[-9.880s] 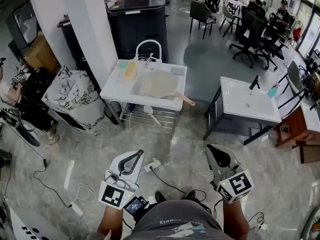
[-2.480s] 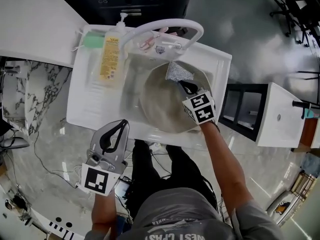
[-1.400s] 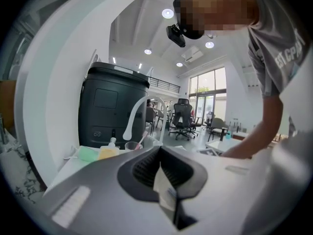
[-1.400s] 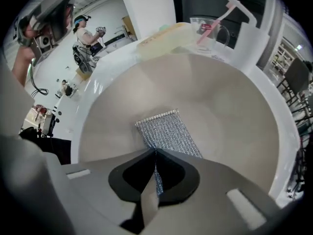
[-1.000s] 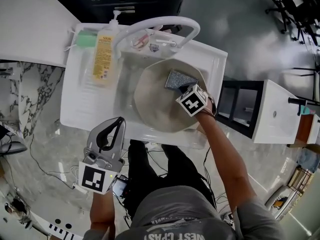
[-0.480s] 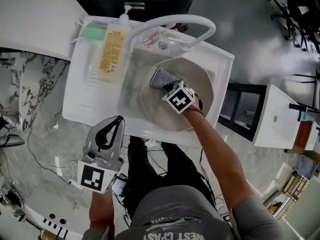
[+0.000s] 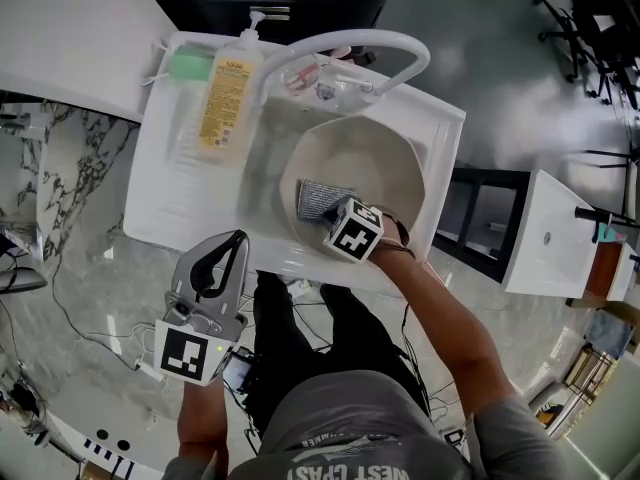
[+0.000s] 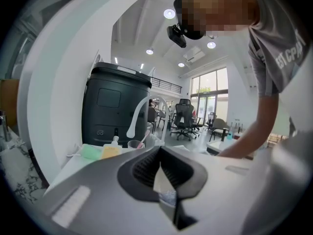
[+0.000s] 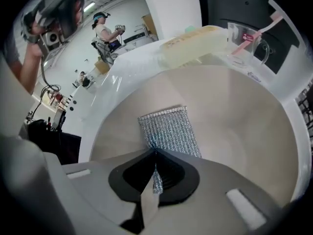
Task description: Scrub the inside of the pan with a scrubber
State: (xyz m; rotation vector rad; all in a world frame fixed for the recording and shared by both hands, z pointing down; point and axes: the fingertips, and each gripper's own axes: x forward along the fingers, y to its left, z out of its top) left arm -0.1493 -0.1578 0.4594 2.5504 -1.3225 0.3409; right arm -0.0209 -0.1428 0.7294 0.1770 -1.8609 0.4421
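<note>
Between right gripper (image 9: 155,155) jaws: flat silver mesh scrubber (image 9: 168,129), pinched tight | under it: round beige pan (image 9: 234,111) interior | left gripper (image 8: 159,153): jaws together, holding nothing.

One pan (image 7: 375,163), one scrubber (image 7: 318,200), one soap bottle (image 7: 226,93), one green sponge (image 7: 186,65), one cup (image 7: 300,73), one toothbrush (image 9: 259,31), one tap (image 7: 350,40), one sink (image 7: 160,198).

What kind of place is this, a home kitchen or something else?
Probably an open office or lab with a mock wash station, not a home kitchen: a freestanding white sink on a polished floor, office chairs beyond, and a second sink unit alongside.
</note>
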